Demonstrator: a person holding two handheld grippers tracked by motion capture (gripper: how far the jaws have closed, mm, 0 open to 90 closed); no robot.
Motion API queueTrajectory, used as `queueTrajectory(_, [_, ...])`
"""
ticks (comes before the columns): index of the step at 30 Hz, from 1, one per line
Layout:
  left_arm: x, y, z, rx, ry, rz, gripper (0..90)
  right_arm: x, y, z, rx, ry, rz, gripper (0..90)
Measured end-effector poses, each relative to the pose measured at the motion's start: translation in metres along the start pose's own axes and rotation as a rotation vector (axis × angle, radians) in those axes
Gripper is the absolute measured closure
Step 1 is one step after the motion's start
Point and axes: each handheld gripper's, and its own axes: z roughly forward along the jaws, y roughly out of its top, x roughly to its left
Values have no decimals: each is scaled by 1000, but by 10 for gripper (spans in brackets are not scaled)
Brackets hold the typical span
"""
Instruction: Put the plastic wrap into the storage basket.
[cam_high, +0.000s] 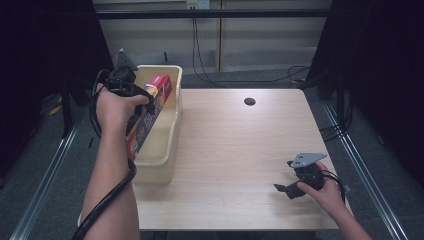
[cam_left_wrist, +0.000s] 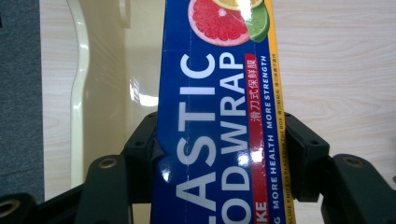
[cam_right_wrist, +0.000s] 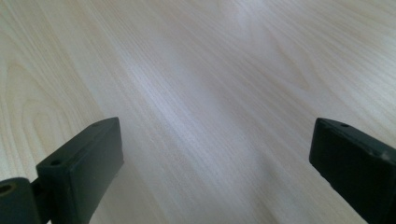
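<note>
At the upper left of the high view, a long blue cardboard plastic-wrap box (cam_high: 150, 117) is pinched across its width by the left gripper (cam_left_wrist: 219, 154), tilted over the cream plastic bin (cam_high: 172, 132), apparently for lowering inside. At lower right, the right gripper (cam_high: 287, 189) is kept spread and empty over the pale wooden table (cam_high: 235, 150).

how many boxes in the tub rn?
1. The plastic wrap box leans lengthwise inside the cream tub at the table's left edge, clamped by the left gripper. Anything beneath it could be hidden.
</note>
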Motion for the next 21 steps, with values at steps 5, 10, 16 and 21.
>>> queueTrajectory(5, [1,-1,4,5,8,-4,406,1,0,0,2,6,1,29])
queueTrajectory(10, [2,-2,8,7,11,-9,405,1,0,0,3,5,0,29])
queueTrajectory(16, [3,-3,11,18,12,-16,405,1,0,0,4,-3,-2,29])
queueTrajectory(21, [5,-5,15,26,13,-27,404,2,0,1,8,0,-2,29])
